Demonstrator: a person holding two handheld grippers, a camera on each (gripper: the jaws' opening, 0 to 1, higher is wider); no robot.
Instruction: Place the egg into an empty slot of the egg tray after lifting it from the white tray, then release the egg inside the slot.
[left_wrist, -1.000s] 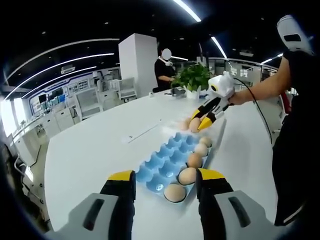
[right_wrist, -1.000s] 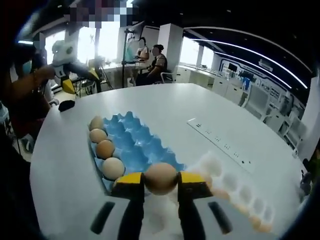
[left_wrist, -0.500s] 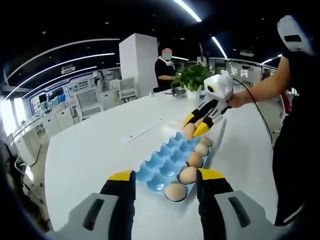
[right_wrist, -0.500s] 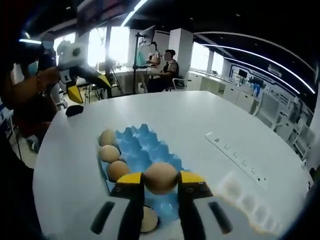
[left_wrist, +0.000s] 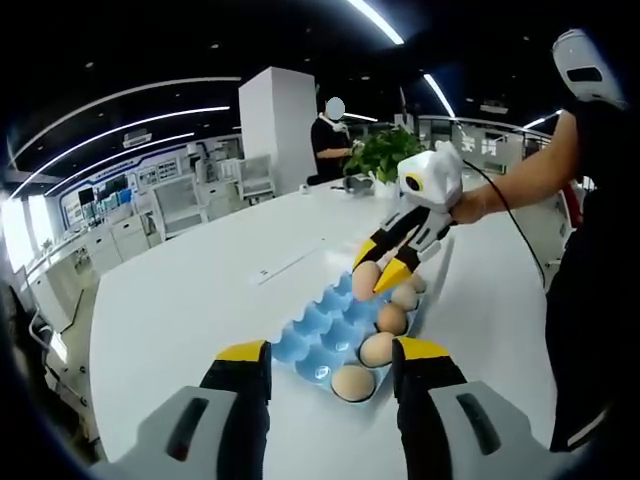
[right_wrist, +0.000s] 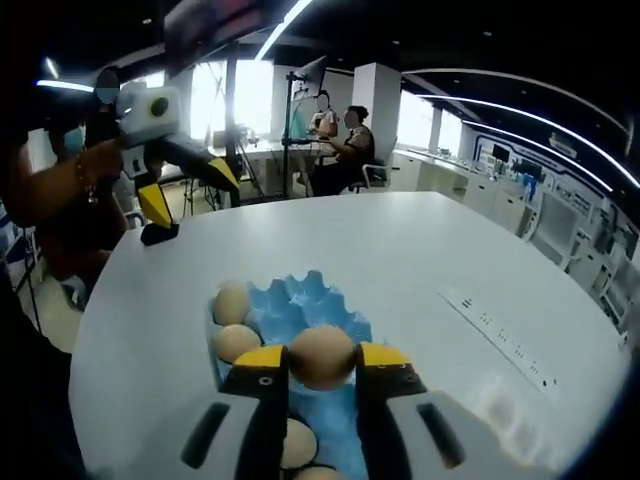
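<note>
A blue egg tray (left_wrist: 322, 328) lies on the white table, with several brown eggs in its right-hand row, the nearest egg (left_wrist: 352, 383) just ahead of my left gripper (left_wrist: 332, 358). That gripper stands open with nothing held. My right gripper (left_wrist: 381, 277) hangs over the far end of the tray, shut on a brown egg (left_wrist: 366, 281). In the right gripper view the egg (right_wrist: 322, 356) sits between the yellow jaws of my right gripper (right_wrist: 322, 362), above the blue tray (right_wrist: 300, 305). The left gripper (right_wrist: 185, 175) shows open beyond the tray.
A power strip (left_wrist: 285, 265) lies on the table (left_wrist: 190, 300) left of the tray. A potted plant (left_wrist: 385, 155) and a standing person (left_wrist: 330, 140) are at the far edge. A black object (right_wrist: 160, 235) rests near the table rim. Seated people (right_wrist: 345, 150) are behind.
My right gripper has carried the egg from beyond the tray's far end to above the blue tray, lower and nearer the left gripper. The left gripper has stayed put.
</note>
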